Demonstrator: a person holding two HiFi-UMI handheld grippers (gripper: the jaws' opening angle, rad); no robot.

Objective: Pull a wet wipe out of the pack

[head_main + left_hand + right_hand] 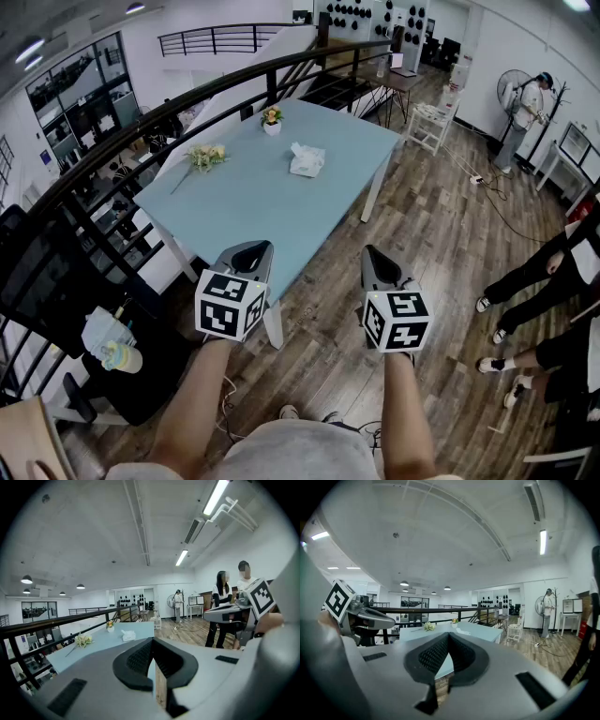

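I judge that the task is at its very beginning: the approach to the pack (307,160) is not yet made. The pack lies on the far half of the blue desk (253,206), well apart from both grippers, with a bunch of flowers (207,156) to its left and a small flower pot (272,119) behind it.

I hold both grippers in front of me, over the wooden floor (441,244) at the near end of the desk. The left gripper (249,251) is clenched: in its own view the fingers (136,658) meet at the tips with nothing between them. The right gripper (375,258) is the same, its fingers (433,656) pressed together and empty.

The next move, as I see it, calls for walking up to the desk, releasing the fingers of both grippers, and then steadying the pack with one while the other pinches the wipe at the opening.

The pack is too small in every view for me to tell whether its flap is open. Something pale and crumpled shows on its top, but I cannot say if this is a wipe. The near corner of the desk is hidden behind the left gripper in the head view.
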